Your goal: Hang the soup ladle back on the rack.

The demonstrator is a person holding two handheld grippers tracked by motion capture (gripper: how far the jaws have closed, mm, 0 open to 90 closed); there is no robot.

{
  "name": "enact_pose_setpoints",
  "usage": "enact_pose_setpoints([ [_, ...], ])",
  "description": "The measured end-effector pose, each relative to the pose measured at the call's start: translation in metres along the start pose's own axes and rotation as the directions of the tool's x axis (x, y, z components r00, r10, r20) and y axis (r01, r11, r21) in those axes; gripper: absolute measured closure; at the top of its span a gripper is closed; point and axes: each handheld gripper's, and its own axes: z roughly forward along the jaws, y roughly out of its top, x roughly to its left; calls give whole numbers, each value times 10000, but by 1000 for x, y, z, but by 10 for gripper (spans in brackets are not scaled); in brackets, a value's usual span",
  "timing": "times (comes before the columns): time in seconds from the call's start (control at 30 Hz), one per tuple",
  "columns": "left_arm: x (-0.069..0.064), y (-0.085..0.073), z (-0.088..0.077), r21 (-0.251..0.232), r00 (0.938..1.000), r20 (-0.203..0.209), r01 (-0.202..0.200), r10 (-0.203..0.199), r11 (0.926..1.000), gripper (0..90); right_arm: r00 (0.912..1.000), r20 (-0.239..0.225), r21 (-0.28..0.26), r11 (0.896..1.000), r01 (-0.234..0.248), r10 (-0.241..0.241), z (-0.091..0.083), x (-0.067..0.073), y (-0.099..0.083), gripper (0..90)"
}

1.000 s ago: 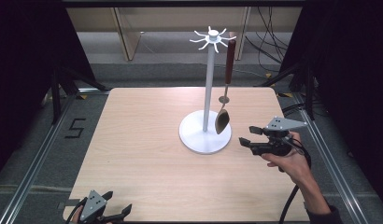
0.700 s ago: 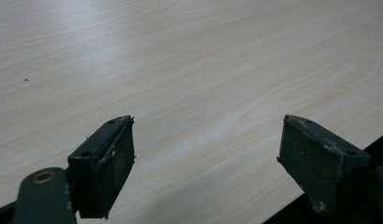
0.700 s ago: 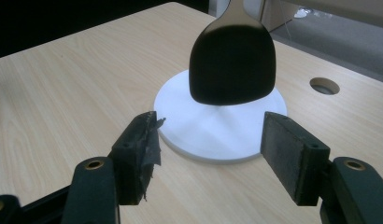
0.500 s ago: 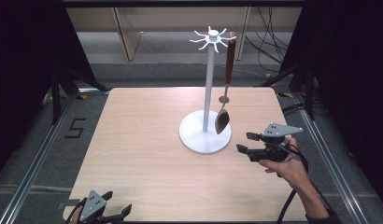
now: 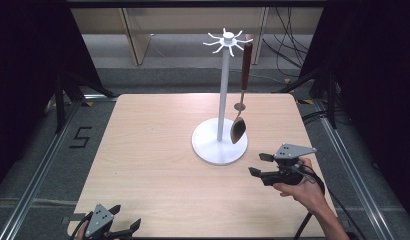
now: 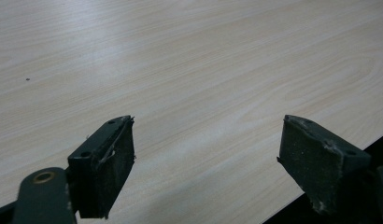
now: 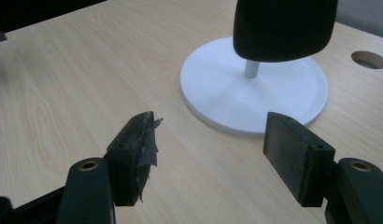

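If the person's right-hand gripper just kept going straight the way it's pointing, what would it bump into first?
Probably the round white base of the hanging stand: in the right gripper view it lies just ahead of the open right gripper, with bare wooden table between. The dark hanging spoon is above, so depth is uncertain.

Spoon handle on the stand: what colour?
Dark reddish-brown handle, clearest in the high view.

a white hook stand (image 5: 222, 90) on the wooden table (image 5: 153, 150), a spoon (image 5: 239, 120) hanging from it.
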Motion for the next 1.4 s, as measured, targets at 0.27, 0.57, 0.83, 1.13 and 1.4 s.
enact_pose_setpoints([
  [0.27,0,0,1,-67,10000,35,37,-37,10000,175,9999,87,180,9998,-67,65,0,4,-17,343],
  [0.57,0,0,1,-79,10000,29,29,-29,10000,175,9997,22,685,9973,-248,247,-1,8,-39,323],
  [0.83,0,0,0,16,10000,9,-27,27,10000,175,9999,41,907,9958,-124,121,-2,15,-49,322],
  [1.13,1,0,0,5,9998,24,-180,180,9998,175,9993,273,1063,9939,-287,259,-7,20,-57,322],
  [1.4,1,0,0,5,9999,10,-164,164,9999,174,9994,317,917,9957,-162,133,-10,16,-59,321],
])
